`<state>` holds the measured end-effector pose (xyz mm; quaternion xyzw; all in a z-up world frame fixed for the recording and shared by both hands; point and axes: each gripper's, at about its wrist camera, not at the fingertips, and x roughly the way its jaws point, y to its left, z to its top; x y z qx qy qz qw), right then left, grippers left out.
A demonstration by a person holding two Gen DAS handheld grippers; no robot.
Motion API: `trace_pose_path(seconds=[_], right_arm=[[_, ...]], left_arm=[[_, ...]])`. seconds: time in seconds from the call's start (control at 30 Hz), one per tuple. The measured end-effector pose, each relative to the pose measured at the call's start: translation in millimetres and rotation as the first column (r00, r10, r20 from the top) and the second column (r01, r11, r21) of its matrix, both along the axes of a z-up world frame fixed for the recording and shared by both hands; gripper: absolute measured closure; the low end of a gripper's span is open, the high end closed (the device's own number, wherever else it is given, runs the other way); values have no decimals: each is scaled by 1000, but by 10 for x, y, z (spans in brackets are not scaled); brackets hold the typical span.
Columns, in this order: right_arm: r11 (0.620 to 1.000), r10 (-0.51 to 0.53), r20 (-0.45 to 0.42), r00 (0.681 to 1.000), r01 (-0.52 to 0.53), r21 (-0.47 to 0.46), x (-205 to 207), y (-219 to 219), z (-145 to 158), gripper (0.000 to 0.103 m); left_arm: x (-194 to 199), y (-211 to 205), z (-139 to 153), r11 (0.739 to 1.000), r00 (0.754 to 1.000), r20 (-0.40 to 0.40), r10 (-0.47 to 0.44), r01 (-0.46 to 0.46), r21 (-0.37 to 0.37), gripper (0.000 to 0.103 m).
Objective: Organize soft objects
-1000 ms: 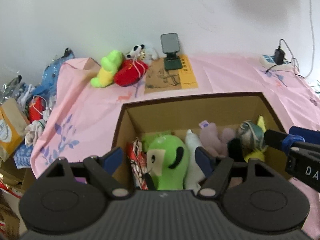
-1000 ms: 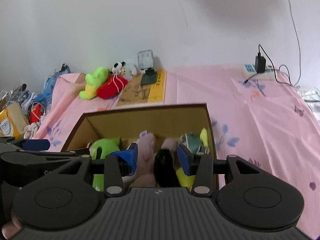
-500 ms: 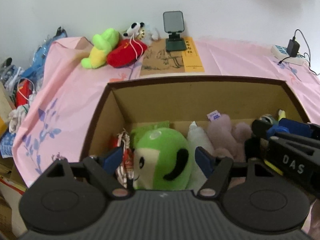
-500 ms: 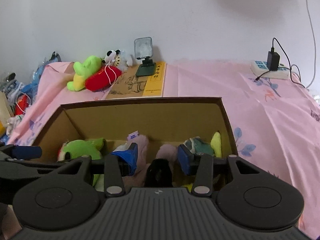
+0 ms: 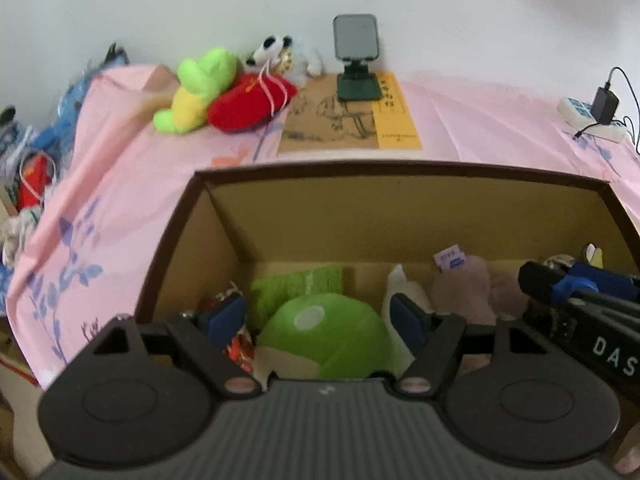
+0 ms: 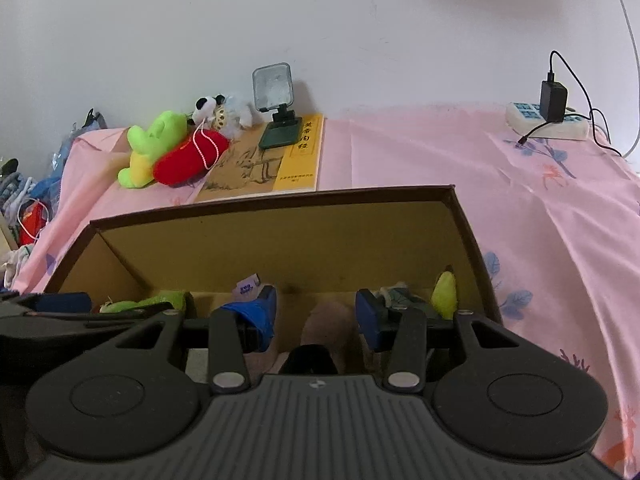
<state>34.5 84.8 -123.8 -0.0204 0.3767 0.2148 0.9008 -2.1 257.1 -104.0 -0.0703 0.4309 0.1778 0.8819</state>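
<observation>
Both tools have dropped lower into the cardboard box (image 5: 400, 216) over the last second, so its far wall now fills more of each view and the toys inside sit right at the fingertips. In the left wrist view the left tool (image 5: 320, 318) is spread wide, its blue pads either side of the round green plush (image 5: 324, 338) at the box's left end without pressing it; judging by that straddle, it is lining up a grasp. The right tool (image 6: 316, 314) is also open and holds nothing, with a pale pink plush (image 6: 320, 320) and something black below the gap between its fingers. A yellow-green toy (image 6: 445, 290) leans in the box's right corner.

The box stands at the near edge of a surface covered by a pink cloth (image 6: 420, 152). Three more toys, a green and yellow plush (image 5: 196, 88), a red plush (image 5: 248, 102) and a small panda (image 5: 276, 50), lie together toward the far left corner by the wall. A phone stand (image 5: 356, 60) sits on a book (image 5: 348, 118) at the far edge, and a power strip (image 6: 548, 124) lies at the far right.
</observation>
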Motion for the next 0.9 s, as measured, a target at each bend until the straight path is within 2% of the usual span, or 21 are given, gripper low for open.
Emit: trace_pose_path(seconds=[0.13,0.33,0.9], right_arm=[[1000,-6,-28,1000,6,17,49,-19,-26,75],[1000,7,-7,1000,-7,-11,23,30,-28,75],[1000,-10,-4,1000,10,-16,19,27,-43,75]], left_arm=[[7,11,-22,1000,1000,-8,1,-1,-11,30],[42,-65,-47,999,999,-28,-28,29,41,30],[27,-23,-41,1000,1000,-10,-15,15,19,30]])
